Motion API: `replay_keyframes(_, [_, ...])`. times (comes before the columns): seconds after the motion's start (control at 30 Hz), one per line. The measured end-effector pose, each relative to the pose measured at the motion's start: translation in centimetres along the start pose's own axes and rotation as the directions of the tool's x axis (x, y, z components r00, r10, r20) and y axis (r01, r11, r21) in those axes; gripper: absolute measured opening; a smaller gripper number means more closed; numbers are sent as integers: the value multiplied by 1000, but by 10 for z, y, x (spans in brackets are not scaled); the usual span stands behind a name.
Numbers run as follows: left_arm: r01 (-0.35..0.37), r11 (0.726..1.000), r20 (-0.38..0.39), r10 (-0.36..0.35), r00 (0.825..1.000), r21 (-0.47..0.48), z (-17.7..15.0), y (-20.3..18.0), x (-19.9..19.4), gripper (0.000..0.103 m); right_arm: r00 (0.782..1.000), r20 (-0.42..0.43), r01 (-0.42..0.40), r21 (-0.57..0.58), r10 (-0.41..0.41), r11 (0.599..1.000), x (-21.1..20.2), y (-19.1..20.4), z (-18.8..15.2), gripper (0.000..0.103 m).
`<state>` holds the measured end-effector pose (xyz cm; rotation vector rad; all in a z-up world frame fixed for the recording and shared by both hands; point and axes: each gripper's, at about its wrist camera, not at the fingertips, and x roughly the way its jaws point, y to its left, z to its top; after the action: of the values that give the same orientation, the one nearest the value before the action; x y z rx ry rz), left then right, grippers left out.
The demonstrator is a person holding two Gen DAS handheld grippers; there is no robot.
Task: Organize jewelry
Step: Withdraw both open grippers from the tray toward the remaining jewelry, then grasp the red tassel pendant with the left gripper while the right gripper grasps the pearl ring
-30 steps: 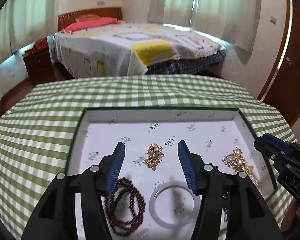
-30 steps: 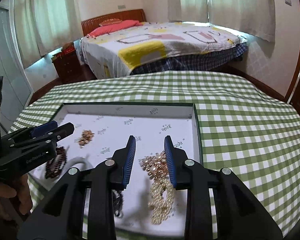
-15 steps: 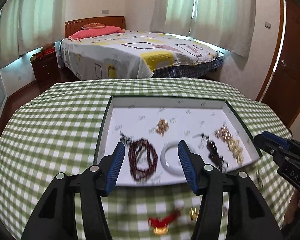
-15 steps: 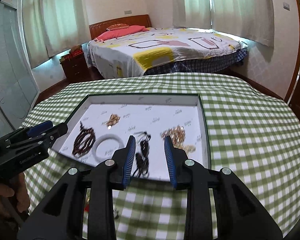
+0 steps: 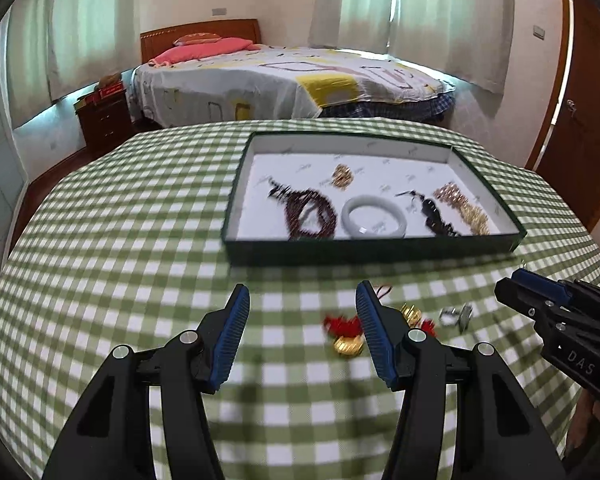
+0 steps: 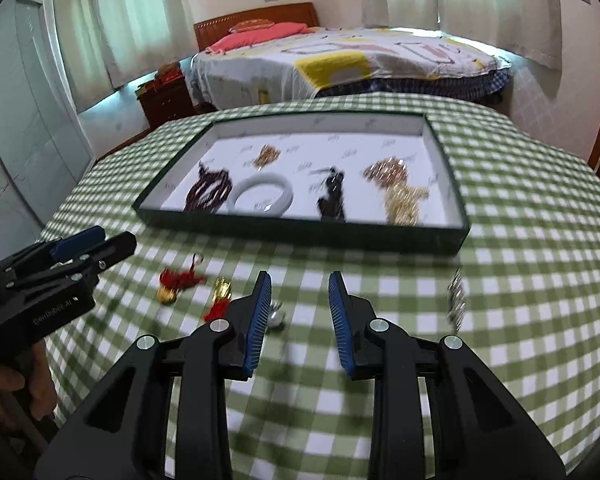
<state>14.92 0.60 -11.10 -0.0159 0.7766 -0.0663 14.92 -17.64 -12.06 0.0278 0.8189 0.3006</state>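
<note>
A shallow green-rimmed tray (image 5: 372,246) (image 6: 300,232) with a white floor lies ahead on the checked cloth. It holds a dark red bead bracelet (image 5: 310,216), a white bangle (image 5: 374,216), a small gold piece (image 5: 343,176), a black strand (image 5: 436,216) and a gold cluster (image 5: 464,208). On the cloth in front of the tray lie a red tassel charm (image 5: 342,332) (image 6: 176,282), a gold and red piece (image 6: 220,296) and small silver pieces (image 6: 456,296). My left gripper (image 5: 302,296) is open and empty above the cloth. My right gripper (image 6: 299,280) stands narrowly open, holding nothing.
The round table wears a green and white checked cloth (image 5: 120,240). Behind it stand a bed (image 5: 292,80), a dark nightstand (image 5: 104,116) and a wooden door (image 5: 580,120) at the right. A hand (image 6: 16,392) holds the left gripper's handle.
Both grippers have drawn back from over the tray toward the table's near side. The tray now lies farther ahead, and the loose pieces on the cloth have come into view. Neither gripper's jaws changed.
</note>
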Motion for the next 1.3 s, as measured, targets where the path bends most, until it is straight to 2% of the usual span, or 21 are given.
replay_keyframes(0.33, [-26,998,-20,25,999,-61,-19,27,-7,55,999,-45,-22,-45,20,999,14,18,-7,30])
replay_keyframes(0.7, [-19,998,-39,17,999,-67,-25,27,-3,55,997,-77,-10,-67,5,998,30,22,-10,30])
replay_keyframes(0.8, [-18,998,-43,15,999,-66,-25,27,-2,55,996,-93,-13,-65,7,998,35,22,-12,26])
replay_keyframes(0.87, [-16,998,-46,13,999,-66,-26,26,-1,55,996,-92,-9,-67,2,998,35,21,-12,17])
replay_keyframes(0.9, [-15,998,-47,12,999,-64,-26,25,0,55,996,-93,-10,-67,4,998,35,20,-12,16])
replay_keyframes(1.3, [23,999,-65,-26,998,-40,-28,10,5,55,997,-73,16,-62,-20,998,25,9,-11,16])
